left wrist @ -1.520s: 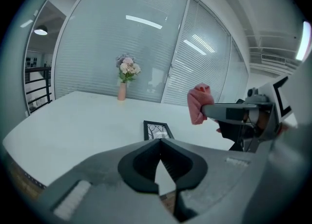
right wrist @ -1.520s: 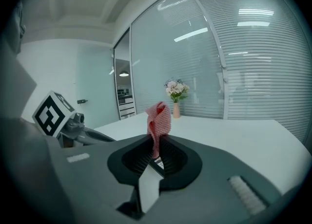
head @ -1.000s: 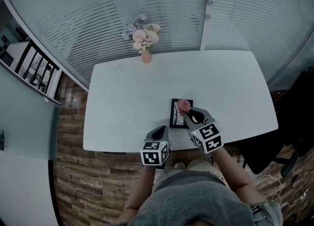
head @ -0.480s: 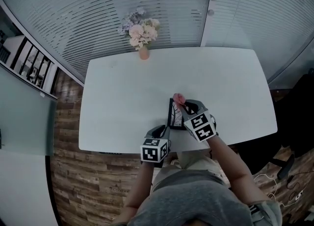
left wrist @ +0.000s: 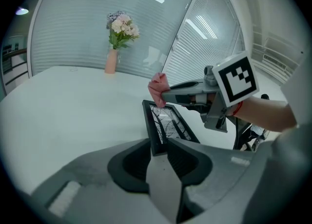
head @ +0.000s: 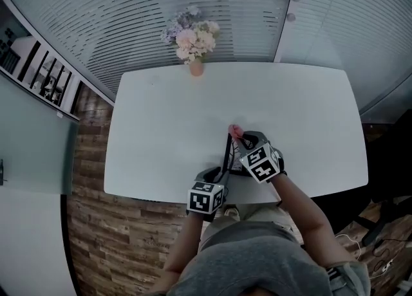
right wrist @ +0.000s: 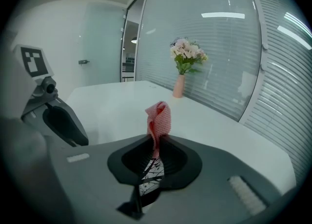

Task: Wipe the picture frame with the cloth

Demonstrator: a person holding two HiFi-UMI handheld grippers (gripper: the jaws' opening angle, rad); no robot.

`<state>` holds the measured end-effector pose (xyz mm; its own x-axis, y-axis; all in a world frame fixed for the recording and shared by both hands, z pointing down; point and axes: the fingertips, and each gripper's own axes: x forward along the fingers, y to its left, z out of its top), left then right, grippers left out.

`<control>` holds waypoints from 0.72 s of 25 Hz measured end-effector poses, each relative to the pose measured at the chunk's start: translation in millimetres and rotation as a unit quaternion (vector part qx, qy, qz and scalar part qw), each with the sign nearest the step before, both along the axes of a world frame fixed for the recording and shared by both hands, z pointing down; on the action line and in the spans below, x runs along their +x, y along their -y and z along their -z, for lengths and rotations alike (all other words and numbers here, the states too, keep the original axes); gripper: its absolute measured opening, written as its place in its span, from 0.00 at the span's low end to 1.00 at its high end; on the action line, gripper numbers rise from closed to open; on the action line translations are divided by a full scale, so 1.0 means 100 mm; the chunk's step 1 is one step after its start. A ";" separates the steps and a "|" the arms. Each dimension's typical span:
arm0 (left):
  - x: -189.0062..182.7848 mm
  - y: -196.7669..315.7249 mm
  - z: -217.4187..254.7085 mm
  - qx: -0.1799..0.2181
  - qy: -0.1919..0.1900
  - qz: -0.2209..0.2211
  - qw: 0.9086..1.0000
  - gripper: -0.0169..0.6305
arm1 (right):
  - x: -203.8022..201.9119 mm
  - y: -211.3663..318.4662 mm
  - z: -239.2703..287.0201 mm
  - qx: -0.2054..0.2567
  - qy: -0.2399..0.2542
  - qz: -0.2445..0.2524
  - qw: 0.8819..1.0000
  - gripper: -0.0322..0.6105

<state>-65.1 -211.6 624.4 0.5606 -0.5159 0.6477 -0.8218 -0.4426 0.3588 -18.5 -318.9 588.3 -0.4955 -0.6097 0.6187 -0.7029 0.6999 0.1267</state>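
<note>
Black rectangular picture frame (left wrist: pixel 165 123), white desk's (head: pixel 161 127) near edge: corner between the left gripper's (head: pixel 215 174) opening jaws — shut a second ago; pink mesh cloth (right wrist: pixel 159 118) clamped by the right gripper (head: pixel 243 139) — wiping judged imminent.

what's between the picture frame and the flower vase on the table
Nothing: the white table between the picture frame and the flower vase is bare, as the head view and the left gripper view both show.
</note>
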 end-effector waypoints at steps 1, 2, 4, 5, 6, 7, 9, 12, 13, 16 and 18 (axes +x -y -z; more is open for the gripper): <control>0.00 0.00 -0.01 -0.002 0.001 -0.001 1.000 0.17 | 0.00 0.01 -0.03 -0.003 -0.004 0.001 1.000 0.11; 0.00 0.00 -0.02 -0.004 0.002 -0.002 1.000 0.18 | 0.00 0.02 -0.06 -0.004 -0.009 0.003 1.000 0.11; 0.01 0.01 -0.04 -0.007 0.005 -0.004 1.000 0.18 | -0.01 0.05 -0.12 -0.007 -0.015 0.005 1.000 0.11; 0.01 0.01 -0.05 -0.009 0.005 -0.005 1.000 0.18 | -0.01 0.06 -0.14 -0.009 -0.018 0.006 1.000 0.11; 0.02 0.01 -0.06 -0.011 0.005 -0.006 1.000 0.18 | -0.01 0.07 -0.17 -0.011 -0.021 0.007 1.000 0.11; 0.02 0.01 -0.06 -0.013 0.005 -0.006 1.000 0.18 | -0.01 0.07 -0.19 -0.012 -0.024 0.009 1.000 0.11; 0.02 0.01 -0.06 -0.016 0.004 -0.006 1.000 0.18 | -0.02 0.08 -0.21 -0.011 -0.029 0.012 0.999 0.11; 0.02 0.01 -0.08 -0.018 0.004 -0.006 1.000 0.18 | -0.03 0.09 -0.25 -0.008 -0.035 0.016 0.999 0.11; 0.02 0.01 -0.08 -0.019 0.003 -0.006 1.000 0.18 | -0.04 0.10 -0.26 -0.007 -0.037 0.017 0.999 0.11; 0.02 0.01 -0.08 -0.022 0.002 -0.004 1.000 0.18 | -0.04 0.09 -0.26 -0.007 -0.040 0.020 0.999 0.11; 0.02 0.01 -0.08 -0.026 0.000 -0.003 1.000 0.18 | -0.05 0.08 -0.26 -0.008 -0.040 0.021 0.999 0.11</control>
<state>-63.1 -212.2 632.3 0.5629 -0.4786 0.6738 -0.8196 -0.4285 0.3803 -23.0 -326.6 614.6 -0.4697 -0.5790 0.6665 -0.6605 0.7314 0.1698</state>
